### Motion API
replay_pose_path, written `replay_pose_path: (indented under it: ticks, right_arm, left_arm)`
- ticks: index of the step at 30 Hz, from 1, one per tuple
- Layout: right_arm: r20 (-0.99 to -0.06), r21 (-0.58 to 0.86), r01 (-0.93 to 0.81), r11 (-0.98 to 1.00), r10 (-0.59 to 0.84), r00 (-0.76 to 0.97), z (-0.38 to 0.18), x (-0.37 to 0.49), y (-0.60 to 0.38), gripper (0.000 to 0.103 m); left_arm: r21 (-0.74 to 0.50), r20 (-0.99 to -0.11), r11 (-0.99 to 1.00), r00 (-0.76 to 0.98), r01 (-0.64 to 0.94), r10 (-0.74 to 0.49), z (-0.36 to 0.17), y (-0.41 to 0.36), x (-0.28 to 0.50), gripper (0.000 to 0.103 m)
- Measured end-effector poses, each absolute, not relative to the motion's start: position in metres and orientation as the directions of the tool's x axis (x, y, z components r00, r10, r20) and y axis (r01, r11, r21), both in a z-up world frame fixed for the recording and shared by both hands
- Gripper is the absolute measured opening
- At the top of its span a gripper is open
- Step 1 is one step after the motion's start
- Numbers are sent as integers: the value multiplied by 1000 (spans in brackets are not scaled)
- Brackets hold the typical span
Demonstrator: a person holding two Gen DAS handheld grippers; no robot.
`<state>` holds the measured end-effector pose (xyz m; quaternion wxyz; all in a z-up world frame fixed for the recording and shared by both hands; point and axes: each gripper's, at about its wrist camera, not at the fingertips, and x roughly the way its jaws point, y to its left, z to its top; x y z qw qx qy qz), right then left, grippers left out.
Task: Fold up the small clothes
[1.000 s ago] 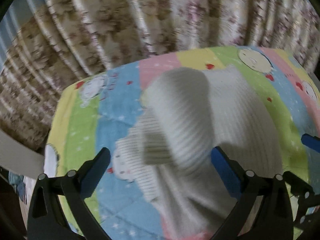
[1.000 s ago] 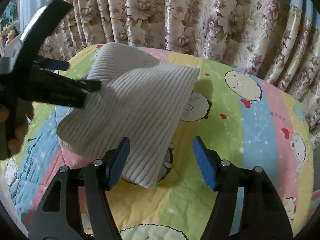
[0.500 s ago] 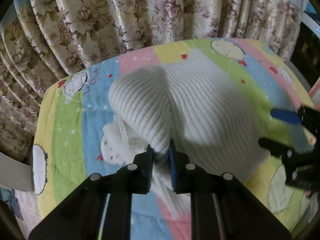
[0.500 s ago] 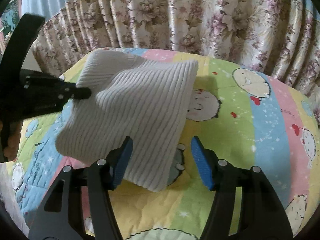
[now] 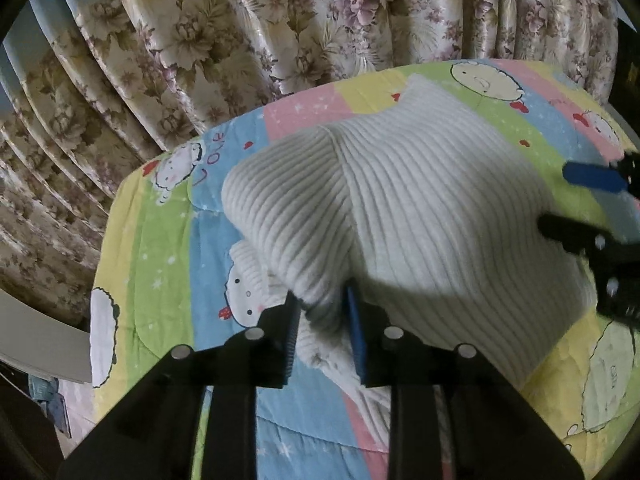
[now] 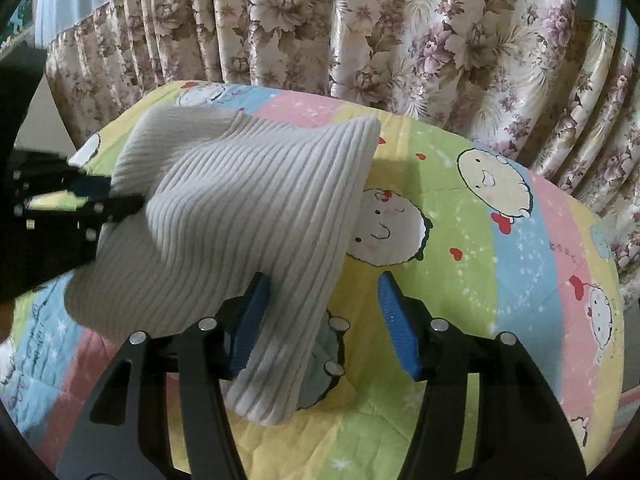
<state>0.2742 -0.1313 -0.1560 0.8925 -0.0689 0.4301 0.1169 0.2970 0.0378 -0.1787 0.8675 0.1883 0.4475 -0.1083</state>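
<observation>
A cream ribbed knit garment lies partly bunched on a colourful cartoon quilt. My left gripper is shut on a fold at the garment's near left side, and the cloth rises in a hump from there. In the right wrist view the garment is pulled up toward the left gripper at the left edge. My right gripper stands open, with the garment's lower right edge lying between its blue pads, close against the left one. In the left wrist view the right gripper shows at the far right.
Floral curtains hang close behind the quilt. The quilt drops away at its left edge, beside a pale board. Bare quilt lies to the right of the garment.
My left gripper went from open to shut on the garment's fold and has lifted it. The right gripper stayed open and moved in so the garment's edge sits between its pads.
</observation>
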Motion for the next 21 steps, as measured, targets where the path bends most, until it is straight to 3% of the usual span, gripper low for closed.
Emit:
replay_pose_path:
  ticks: [2,4,6,9,13,21]
  right_arm:
    - [-774,17,-275,961,186,605,-147,276,-135,58]
    - [-765,30,-275,961,200,613,-140,279,-136,58]
    - [-758,24,-277,961,198,621,-135,282,-136,58]
    - [-752,11,-280,960,193,631,-130,287,-134,60]
    - [-724,27,-275,961,208,658,-122,287,-138,82]
    - [-710,71,-241,968,218,670,-125,290,-155,90]
  left_arm:
    - [256,-804,909,595,330,11,-177,39,292,47]
    - [266,-796,912,604,312,25,-174,41,288,76]
    - [251,-801,922,598,296,27,-172,45,284,84]
    - [256,-803,925,595,279,43,-170,47,274,92]
    - [256,-805,936,589,243,67,-172,54,262,96]
    - [60,-851,984,523,169,-38,-172,68,259,96]
